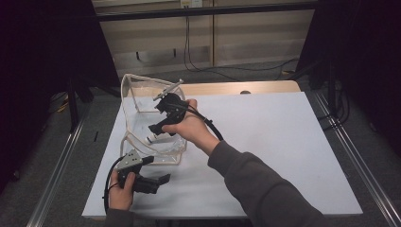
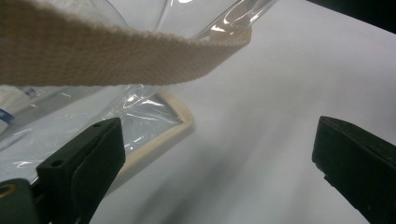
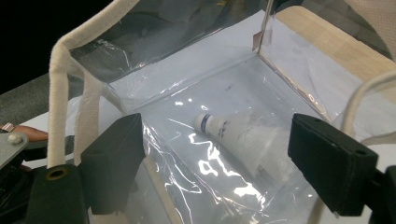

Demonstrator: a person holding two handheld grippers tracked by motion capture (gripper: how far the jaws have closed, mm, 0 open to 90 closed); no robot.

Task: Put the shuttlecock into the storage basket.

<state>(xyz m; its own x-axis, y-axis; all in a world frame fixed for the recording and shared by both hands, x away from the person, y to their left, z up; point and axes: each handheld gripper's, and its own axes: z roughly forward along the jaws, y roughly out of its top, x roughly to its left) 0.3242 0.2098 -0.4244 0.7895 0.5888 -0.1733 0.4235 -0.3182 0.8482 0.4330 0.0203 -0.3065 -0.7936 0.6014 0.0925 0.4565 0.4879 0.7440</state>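
- So, a white tube (image 3: 238,135) lies on the floor of the clear plastic bag (image 1: 142,101), which sits at the left of the white table (image 1: 283,156).
- My right gripper (image 1: 153,134) is inside the bag's mouth; in the right gripper view its jaws stand wide apart with nothing between them, the tube lying apart from both pads.
- I judge the drop-in step done: the tube rests in the bag and is not gripped.
- My left gripper (image 1: 161,182) sits low on the table just in front of the bag, jaws wide, holding nothing.
- In the left gripper view a cream strap (image 2: 116,58) crosses above the jaws, not pinched; the bag's cream-edged rim (image 2: 182,126) lies just past the left jaw.
- Left to do, my guess: pull the right gripper out of the bag, maybe take the strap; I see no other loose items on the table.
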